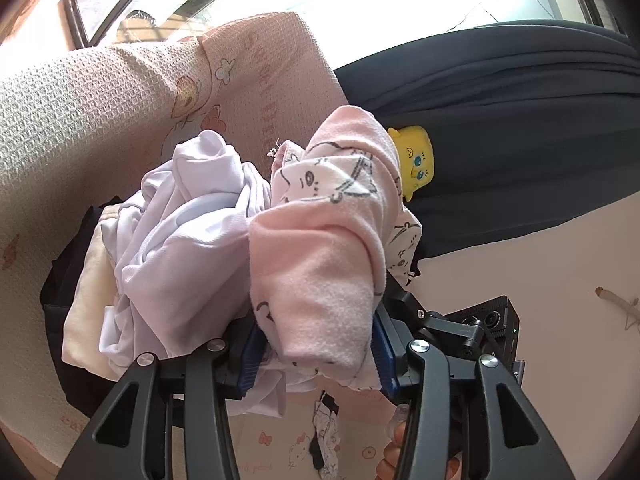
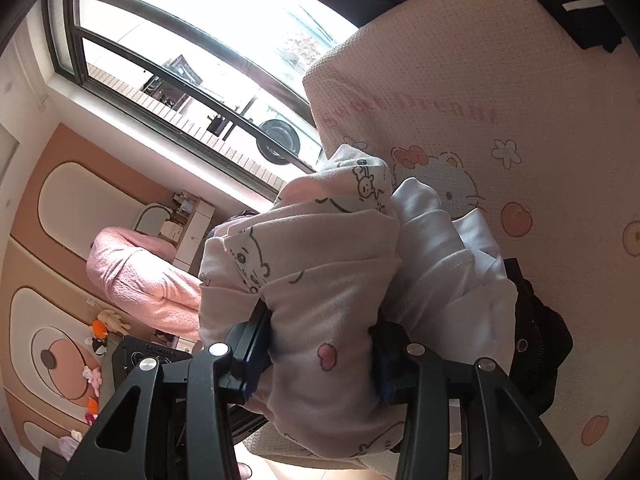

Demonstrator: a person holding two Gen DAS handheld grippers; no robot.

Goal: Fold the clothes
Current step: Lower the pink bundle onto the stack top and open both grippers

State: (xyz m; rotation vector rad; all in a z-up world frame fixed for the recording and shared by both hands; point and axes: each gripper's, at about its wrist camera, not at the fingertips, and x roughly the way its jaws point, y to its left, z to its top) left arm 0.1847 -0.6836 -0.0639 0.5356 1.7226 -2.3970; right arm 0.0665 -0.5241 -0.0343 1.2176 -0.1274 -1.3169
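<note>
Pink garment: the pink garment (image 1: 320,248), printed with little cartoon animals, is bunched in a thick wad and held up just above the pink bedspread (image 1: 80,128), not lying on it.
Left gripper: the left gripper (image 1: 316,354) is clamped on one end of that wad, its blue pads pressing the fleece from both sides.
Right gripper: the right gripper (image 2: 320,356) is likewise clenched on the same pink garment (image 2: 320,280), cloth filling the whole gap between its jaws.
White garment: a crumpled white garment (image 1: 188,216) sits right against the pink one, over a dark item of clothing on the bedspread; it looks unfolded.
Progress: by my reckoning, barely started. Nothing in sight lies flat or squared off, and the pink piece has yet to be spread out before any fold can be made. The white one and the dark one wait after it.
Left view only: a yellow plush toy (image 1: 416,160) against a dark blanket beyond the pink garment, plus the other gripper's body to its lower right.
Right view only: the window, a pink covered chair and the patterned wall off past the bedspread's edge.
</note>
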